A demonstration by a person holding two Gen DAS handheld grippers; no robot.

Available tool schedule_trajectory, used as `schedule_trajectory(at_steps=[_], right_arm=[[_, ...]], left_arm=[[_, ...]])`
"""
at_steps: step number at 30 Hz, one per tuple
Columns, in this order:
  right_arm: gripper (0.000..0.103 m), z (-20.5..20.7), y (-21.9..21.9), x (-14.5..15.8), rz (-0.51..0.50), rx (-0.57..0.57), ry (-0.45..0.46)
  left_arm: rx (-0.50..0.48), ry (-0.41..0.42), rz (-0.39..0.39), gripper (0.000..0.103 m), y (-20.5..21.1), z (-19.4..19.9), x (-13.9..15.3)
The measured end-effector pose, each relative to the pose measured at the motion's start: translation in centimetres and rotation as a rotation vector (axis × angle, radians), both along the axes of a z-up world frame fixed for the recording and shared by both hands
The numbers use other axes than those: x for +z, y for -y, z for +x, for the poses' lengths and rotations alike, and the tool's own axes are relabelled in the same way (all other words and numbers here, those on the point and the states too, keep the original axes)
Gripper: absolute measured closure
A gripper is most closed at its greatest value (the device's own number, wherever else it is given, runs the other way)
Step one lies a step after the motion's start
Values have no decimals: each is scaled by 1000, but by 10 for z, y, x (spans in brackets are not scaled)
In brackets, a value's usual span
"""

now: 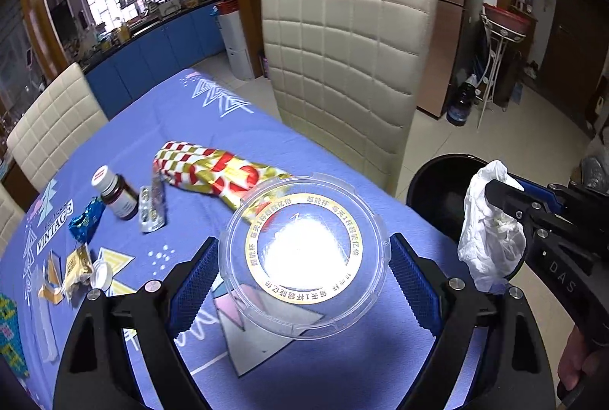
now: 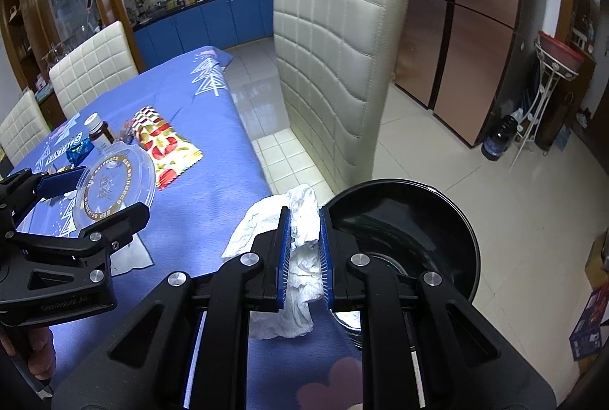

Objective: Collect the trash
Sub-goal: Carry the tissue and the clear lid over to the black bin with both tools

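Note:
My left gripper [image 1: 304, 250] is shut on a clear round plastic lid [image 1: 304, 254] with a gold ring of print and holds it above the blue tablecloth [image 1: 213, 128]. The lid also shows in the right wrist view [image 2: 114, 183]. My right gripper [image 2: 302, 223] is shut on a crumpled white tissue [image 2: 300, 257], right at the table's edge beside a black round bin [image 2: 411, 235]. In the left wrist view the tissue [image 1: 487, 223] hangs over the bin's rim [image 1: 437, 174].
On the table lie a red and gold snack wrapper [image 1: 213, 170], a brown pill bottle [image 1: 116, 193], a blister pack [image 1: 152, 208], a blue foil wrapper [image 1: 85, 219] and small scraps [image 1: 76, 269]. A cream quilted chair [image 1: 342, 67] stands behind the table; another chair [image 1: 53, 120] is at left.

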State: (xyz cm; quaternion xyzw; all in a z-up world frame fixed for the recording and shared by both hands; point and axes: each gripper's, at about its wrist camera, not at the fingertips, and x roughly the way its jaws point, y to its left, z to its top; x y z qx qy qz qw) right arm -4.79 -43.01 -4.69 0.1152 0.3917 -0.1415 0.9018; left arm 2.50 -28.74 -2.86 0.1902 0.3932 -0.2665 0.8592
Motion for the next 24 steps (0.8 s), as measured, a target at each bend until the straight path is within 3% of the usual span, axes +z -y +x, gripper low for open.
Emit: schedule_trajectory(at_steps=[24], right_arm=[[87, -19, 71, -18, 70, -135, -16]], left_arm=[[-108, -13, 38, 17, 66, -12, -8]])
